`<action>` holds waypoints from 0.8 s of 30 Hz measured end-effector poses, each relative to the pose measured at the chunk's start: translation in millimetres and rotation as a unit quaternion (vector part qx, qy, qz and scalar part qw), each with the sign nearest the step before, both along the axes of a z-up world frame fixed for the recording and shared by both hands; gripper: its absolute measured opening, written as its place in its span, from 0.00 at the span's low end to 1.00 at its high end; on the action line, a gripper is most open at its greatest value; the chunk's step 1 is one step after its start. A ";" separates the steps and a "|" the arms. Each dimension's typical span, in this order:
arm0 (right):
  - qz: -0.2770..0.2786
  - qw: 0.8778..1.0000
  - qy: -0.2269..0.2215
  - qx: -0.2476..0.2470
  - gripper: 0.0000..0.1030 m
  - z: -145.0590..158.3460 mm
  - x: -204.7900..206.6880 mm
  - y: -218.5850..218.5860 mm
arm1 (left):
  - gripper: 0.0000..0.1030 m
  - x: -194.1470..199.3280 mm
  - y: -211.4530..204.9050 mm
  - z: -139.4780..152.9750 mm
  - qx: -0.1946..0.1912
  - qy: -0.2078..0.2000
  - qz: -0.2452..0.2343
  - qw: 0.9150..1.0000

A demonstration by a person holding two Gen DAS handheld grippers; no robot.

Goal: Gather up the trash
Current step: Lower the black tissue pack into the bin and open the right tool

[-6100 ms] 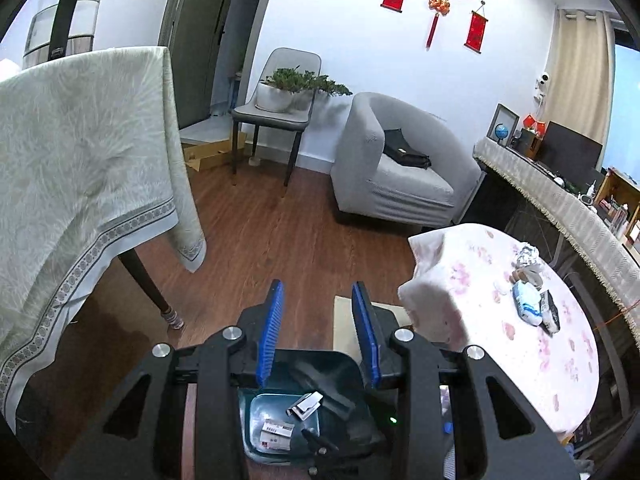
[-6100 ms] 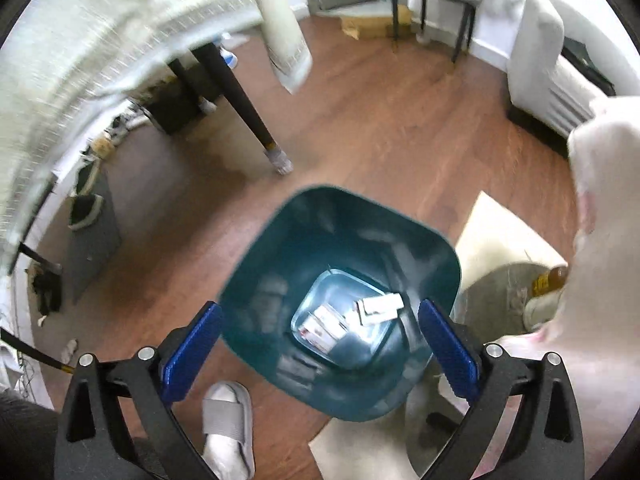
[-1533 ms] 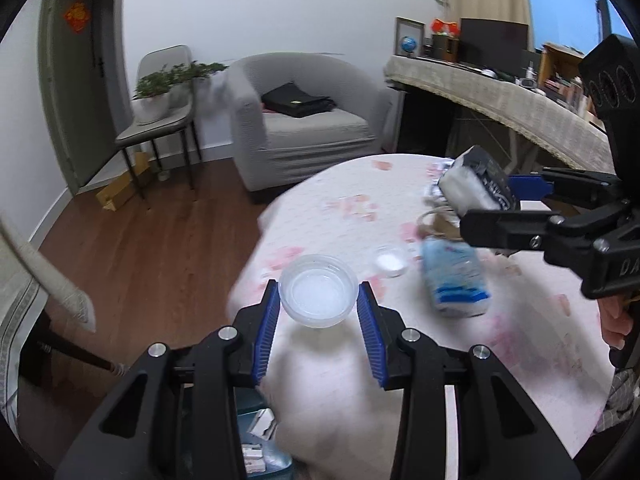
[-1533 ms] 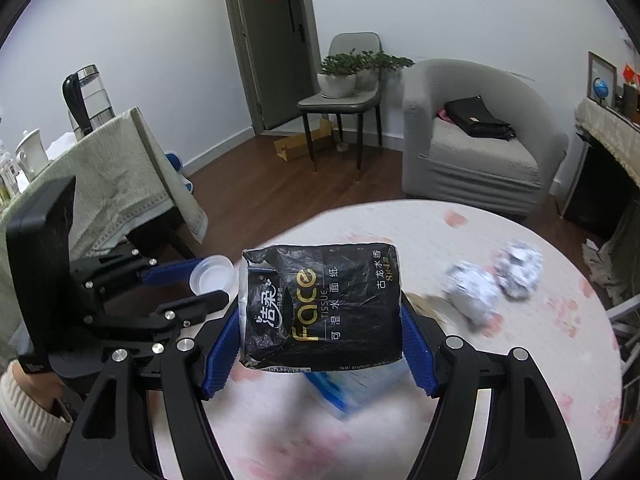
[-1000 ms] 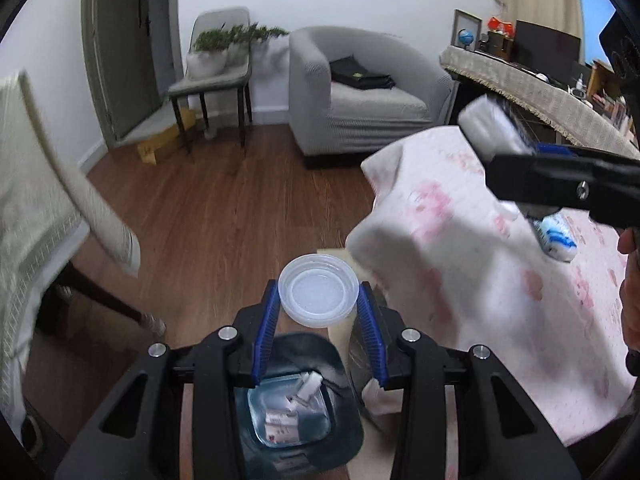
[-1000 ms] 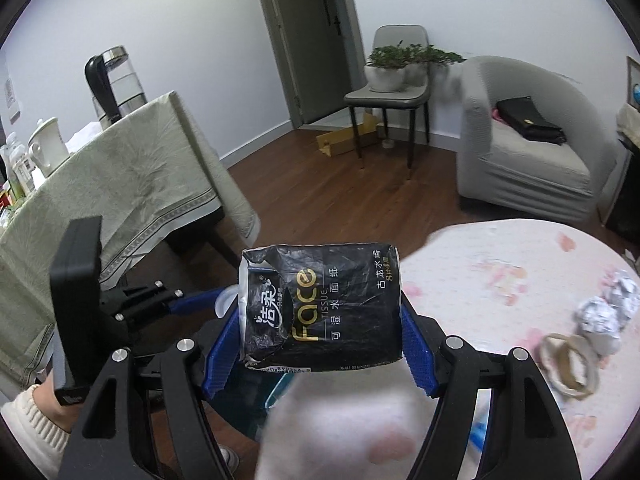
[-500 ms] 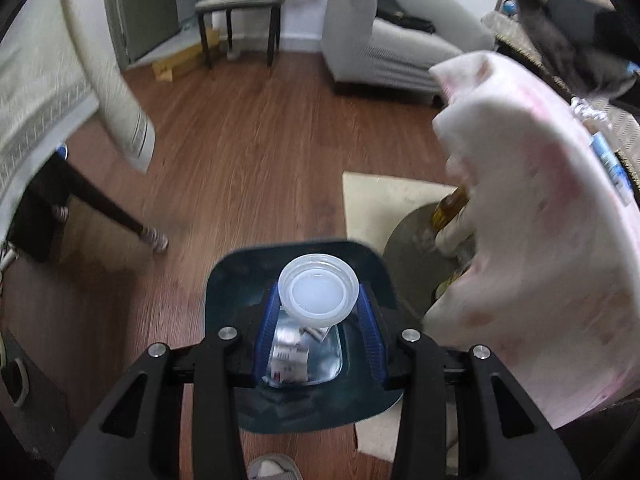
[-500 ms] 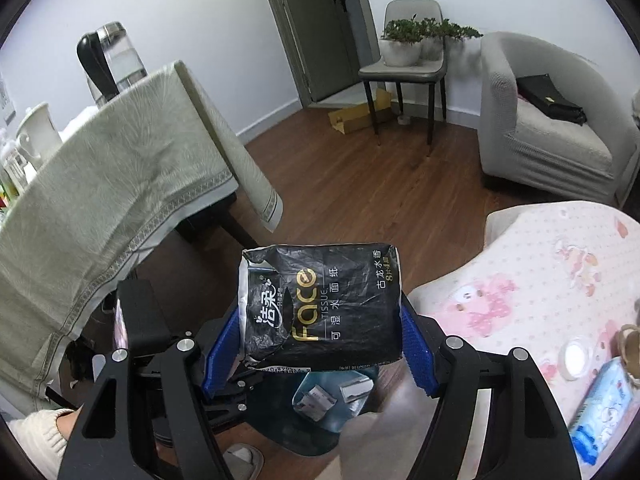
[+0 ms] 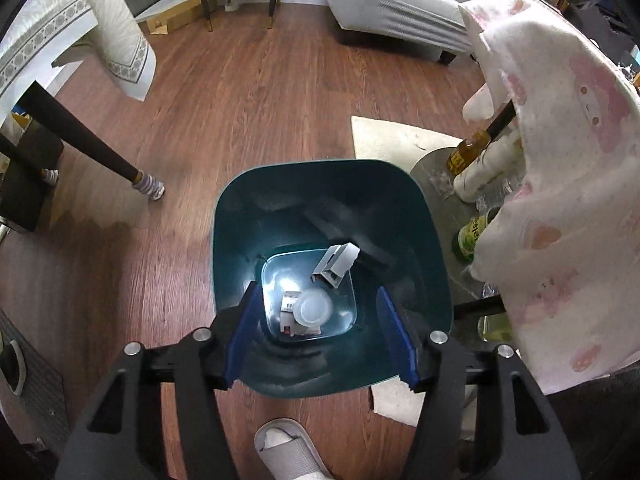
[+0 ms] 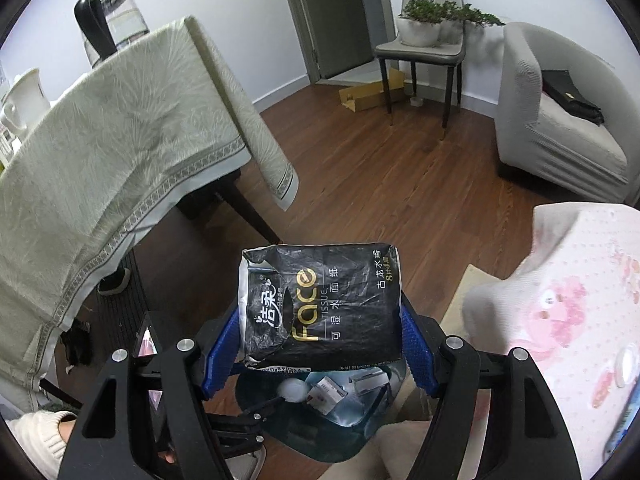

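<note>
A teal trash bin (image 9: pixel 232 248) stands on the wood floor, and my left gripper (image 9: pixel 320 334) hangs over its mouth, jaws opening with nothing between them. A clear plastic lid (image 9: pixel 315 307) lies at the bin's bottom on small cartons, beside a grey torn box (image 9: pixel 335 264). In the right wrist view my right gripper (image 10: pixel 320 334) is shut on a black tissue pack (image 10: pixel 320 308) marked "Face", held above the same bin (image 10: pixel 320 436), where the lid (image 10: pixel 292 390) shows again.
A pink-flowered tablecloth (image 9: pixel 560 184) hangs at the right over bottles (image 9: pixel 466 152) and a rug. A dark table leg (image 9: pixel 80 148) under a pale cloth (image 10: pixel 100 168) stands left. A slipper (image 9: pixel 286 454) is near the bin. An armchair (image 10: pixel 560 120) and chair stand behind.
My left gripper sank over the bin and opened; the plastic lid it held dropped to the bin's bottom. My right gripper carried the tissue pack from the table toward the bin.
</note>
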State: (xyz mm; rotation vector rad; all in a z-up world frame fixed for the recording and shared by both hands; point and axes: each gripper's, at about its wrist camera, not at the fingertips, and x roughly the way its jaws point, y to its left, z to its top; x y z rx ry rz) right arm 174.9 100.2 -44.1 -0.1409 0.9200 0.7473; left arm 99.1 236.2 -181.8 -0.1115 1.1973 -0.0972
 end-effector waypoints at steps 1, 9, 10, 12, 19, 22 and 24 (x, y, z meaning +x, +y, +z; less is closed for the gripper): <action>0.002 1.000 0.000 -0.003 0.70 -1.9 -0.9 3.0 | 0.62 0.1 4.5 1.0 -0.002 -0.004 0.002 1.000; 0.005 1.000 0.012 -0.026 0.70 -20.9 2.1 21.2 | 0.70 -8.5 34.4 25.0 -0.015 -0.045 0.041 0.998; 0.005 0.999 0.014 -0.028 0.70 -23.5 2.2 23.2 | 0.70 -9.7 38.0 28.8 -0.016 -0.051 0.046 0.998; 0.007 0.999 0.019 -0.036 0.70 -30.6 2.3 28.1 | 0.70 -11.9 46.0 36.8 -0.019 -0.063 0.057 0.996; 0.017 0.997 0.035 -0.063 0.70 -55.7 -1.1 42.5 | 0.73 -19.9 68.8 67.0 -0.026 -0.108 0.092 0.989; 0.018 0.996 0.042 -0.077 0.70 -67.5 -2.9 46.6 | 0.76 -21.0 71.9 77.6 -0.024 -0.124 0.094 0.988; 0.023 0.994 0.051 -0.089 0.70 -79.2 -6.2 49.5 | 0.76 -20.3 72.5 85.5 -0.020 -0.135 0.099 0.986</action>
